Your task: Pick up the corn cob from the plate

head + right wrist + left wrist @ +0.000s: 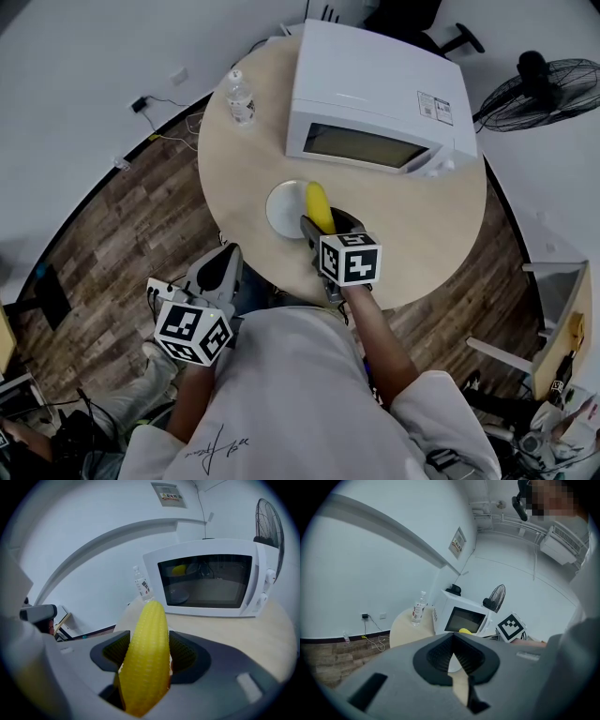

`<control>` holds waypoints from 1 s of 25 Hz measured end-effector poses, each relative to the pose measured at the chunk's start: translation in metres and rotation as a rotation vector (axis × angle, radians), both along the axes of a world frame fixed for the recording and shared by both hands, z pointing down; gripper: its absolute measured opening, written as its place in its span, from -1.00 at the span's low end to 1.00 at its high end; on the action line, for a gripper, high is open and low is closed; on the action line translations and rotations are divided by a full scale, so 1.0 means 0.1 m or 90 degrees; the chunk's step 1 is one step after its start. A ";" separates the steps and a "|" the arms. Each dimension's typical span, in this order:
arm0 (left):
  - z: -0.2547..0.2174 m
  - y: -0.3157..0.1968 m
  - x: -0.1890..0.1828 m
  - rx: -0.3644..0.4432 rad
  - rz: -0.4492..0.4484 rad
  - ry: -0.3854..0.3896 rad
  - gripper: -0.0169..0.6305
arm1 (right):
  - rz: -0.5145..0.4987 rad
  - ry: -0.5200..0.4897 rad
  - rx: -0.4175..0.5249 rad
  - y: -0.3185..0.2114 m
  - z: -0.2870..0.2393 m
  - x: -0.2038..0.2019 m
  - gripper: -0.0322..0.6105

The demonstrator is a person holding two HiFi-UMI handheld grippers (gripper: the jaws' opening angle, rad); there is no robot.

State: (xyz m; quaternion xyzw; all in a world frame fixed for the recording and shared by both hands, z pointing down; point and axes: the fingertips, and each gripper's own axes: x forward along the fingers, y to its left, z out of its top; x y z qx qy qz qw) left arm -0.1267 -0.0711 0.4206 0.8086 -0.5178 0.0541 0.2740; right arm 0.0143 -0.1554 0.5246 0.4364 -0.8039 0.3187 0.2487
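The left tongs (221,269) are closed and empty, just beside the near edge of the round surface (234,178). On the surface lies a white plate (279,208). The corn (319,204) is over its right rim, gripped by the right tongs (328,225). Behind it stands a microwave (375,94).

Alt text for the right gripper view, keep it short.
The right gripper is shut on a yellow corn cob that points up and away from the camera. Behind it, a white microwave with its door closed stands on a pale table, with a water bottle to its left.
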 end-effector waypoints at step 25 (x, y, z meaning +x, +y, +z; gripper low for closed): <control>-0.04 0.09 0.11 0.006 -0.009 0.018 -0.98 | -0.001 -0.030 0.045 0.15 -0.36 0.21 -0.05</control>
